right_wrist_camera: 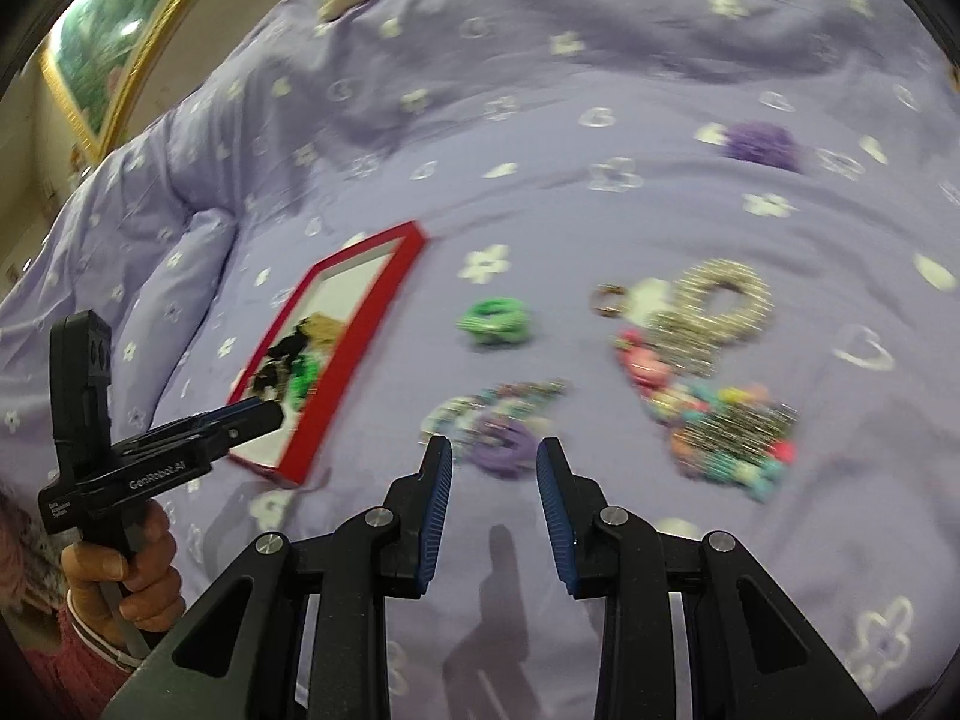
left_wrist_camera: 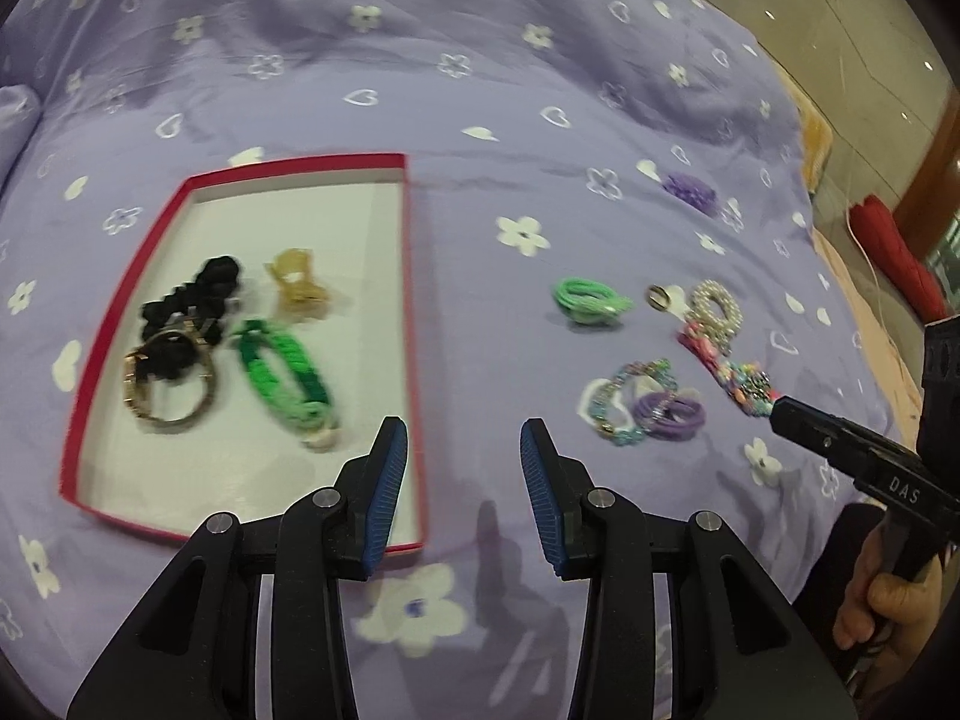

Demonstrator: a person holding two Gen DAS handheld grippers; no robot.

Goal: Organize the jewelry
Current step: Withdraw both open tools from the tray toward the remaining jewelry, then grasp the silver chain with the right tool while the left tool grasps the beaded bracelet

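A bed (left_wrist_camera: 480, 90) under a purple flowered cover carries everything. On it lies a shallow red-rimmed box (left_wrist_camera: 414, 312) with a white floor, already holding a black scrunchie (left_wrist_camera: 192, 294), a gold bracelet (left_wrist_camera: 168, 384), a green braided band (left_wrist_camera: 282, 372) and a tan clip (left_wrist_camera: 297, 285).

The rest of the jewelry lies loose on the cover, well apart from the box: a pearly ring-shaped piece (right_wrist_camera: 720, 300) touching a string of coloured beads (right_wrist_camera: 714, 420), a pastel bracelet (right_wrist_camera: 480, 408) lying against a purple coil (right_wrist_camera: 507, 447), a green coil (right_wrist_camera: 495, 319) and a small ring (right_wrist_camera: 609, 300); a purple scrunchie (right_wrist_camera: 762, 144) sits farther back.

The left gripper (left_wrist_camera: 463, 438) hangs over the near right corner of the box, jaws wide apart and empty. The right gripper (right_wrist_camera: 493, 456) hovers with jaws open and empty, the purple coil just beyond their tips.

The step in hand is probably picking up that coil. It would be best to come straight down, straddle only the coil and close gently, since the pastel bracelet touches it and may drag along. Lift clear before crossing to the box.
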